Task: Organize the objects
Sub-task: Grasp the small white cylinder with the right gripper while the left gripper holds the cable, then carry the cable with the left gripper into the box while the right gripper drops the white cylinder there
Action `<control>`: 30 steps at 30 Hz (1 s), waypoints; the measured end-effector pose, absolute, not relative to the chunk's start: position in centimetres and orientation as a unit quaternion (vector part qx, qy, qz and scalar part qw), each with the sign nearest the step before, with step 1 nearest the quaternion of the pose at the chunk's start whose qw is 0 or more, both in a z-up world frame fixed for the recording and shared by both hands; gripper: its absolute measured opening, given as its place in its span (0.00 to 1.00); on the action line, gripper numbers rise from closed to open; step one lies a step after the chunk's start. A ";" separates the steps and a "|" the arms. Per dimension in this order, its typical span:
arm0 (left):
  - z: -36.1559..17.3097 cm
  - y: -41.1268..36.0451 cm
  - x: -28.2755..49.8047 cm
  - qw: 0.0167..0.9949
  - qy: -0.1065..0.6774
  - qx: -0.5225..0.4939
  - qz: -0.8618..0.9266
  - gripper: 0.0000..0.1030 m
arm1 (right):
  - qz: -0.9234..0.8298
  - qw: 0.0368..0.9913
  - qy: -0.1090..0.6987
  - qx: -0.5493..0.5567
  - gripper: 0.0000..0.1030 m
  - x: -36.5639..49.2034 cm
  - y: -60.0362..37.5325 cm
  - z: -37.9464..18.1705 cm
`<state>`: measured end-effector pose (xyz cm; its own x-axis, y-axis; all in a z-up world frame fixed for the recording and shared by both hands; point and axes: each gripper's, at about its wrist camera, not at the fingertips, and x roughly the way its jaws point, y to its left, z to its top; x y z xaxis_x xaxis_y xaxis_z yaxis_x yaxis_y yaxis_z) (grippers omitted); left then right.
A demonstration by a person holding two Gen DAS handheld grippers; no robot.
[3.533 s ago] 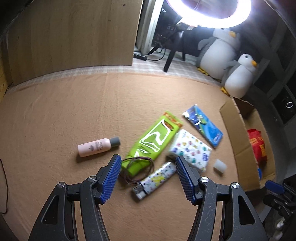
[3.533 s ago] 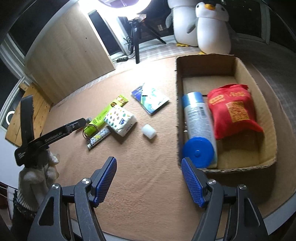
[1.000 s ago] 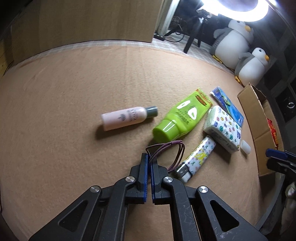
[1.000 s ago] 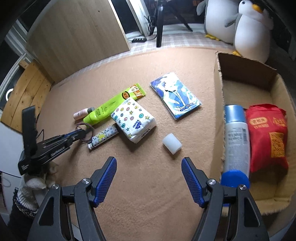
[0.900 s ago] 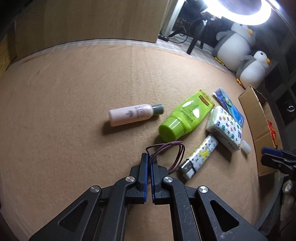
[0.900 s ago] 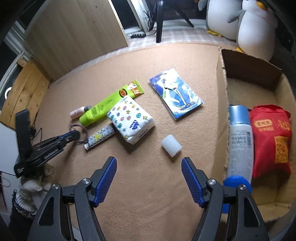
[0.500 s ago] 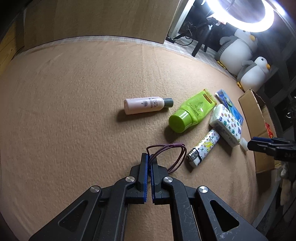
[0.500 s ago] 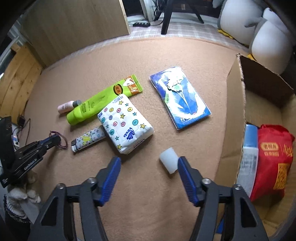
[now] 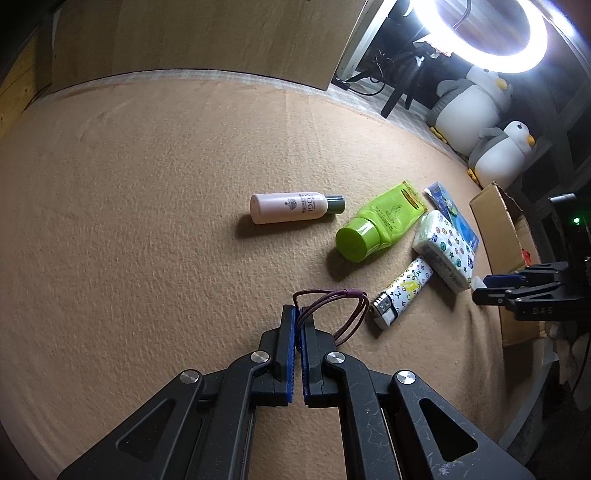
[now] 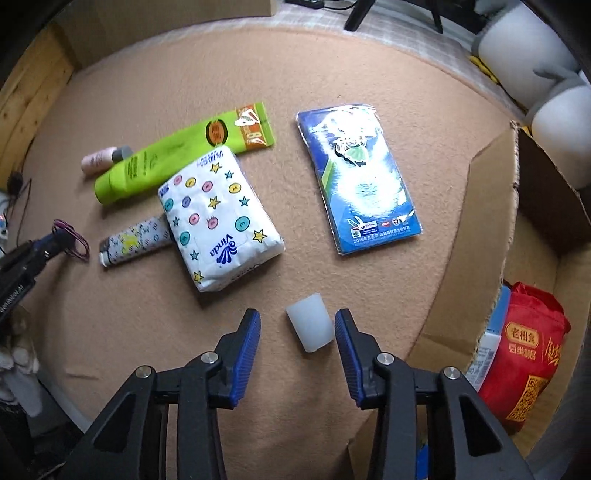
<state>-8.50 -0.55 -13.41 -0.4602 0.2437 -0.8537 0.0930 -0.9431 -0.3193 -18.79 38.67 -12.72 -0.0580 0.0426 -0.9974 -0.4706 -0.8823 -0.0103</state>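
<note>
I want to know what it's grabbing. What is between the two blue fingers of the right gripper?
A small white cup lies on its side between the right gripper's fingers, seen in the right wrist view. The closing pads don't touch it yet.

A glaring ring light (image 9: 480, 33) at upper right blows out to white, casting soft shadows leftward across the dim tan carpet (image 9: 147, 221). Fisheye edges curve and darken; slight blur throughout.

Tan carpet (image 10: 332, 74) under tissue pack (image 10: 218, 218), green tube (image 10: 177, 151), white cup (image 10: 310, 326).
</note>
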 end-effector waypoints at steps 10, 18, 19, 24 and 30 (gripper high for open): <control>-13.6 -0.6 -8.4 0.043 -0.168 -0.520 0.836 0.02 | 0.717 0.190 0.149 -0.654 0.27 -18.4 39.1 -13.0; -13.1 -0.8 -8.1 0.045 -0.175 -0.515 0.838 0.02 | 0.733 0.191 0.172 -0.629 0.14 -17.1 40.2 -12.0; -12.9 -0.8 -8.1 0.046 -0.176 -0.514 0.838 0.02 | 0.736 0.191 0.178 -0.625 0.14 -16.9 40.3 -11.8; -11.6 -0.7 -7.7 0.052 -0.178 -0.504 0.843 0.02 | 0.750 0.185 0.201 -0.602 0.13 -16.0 40.4 -10.8; -9.5 -0.3 -7.2 0.062 -0.175 -0.491 0.851 0.02 | 0.772 0.178 0.218 -0.570 0.13 -14.9 40.3 -8.5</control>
<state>-7.21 -0.28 -9.52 -0.5105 0.2766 -0.8142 0.0666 -0.9313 -0.3582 -14.88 40.30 -8.46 -0.2859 0.0267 -0.9579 -0.5241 -0.8412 0.1330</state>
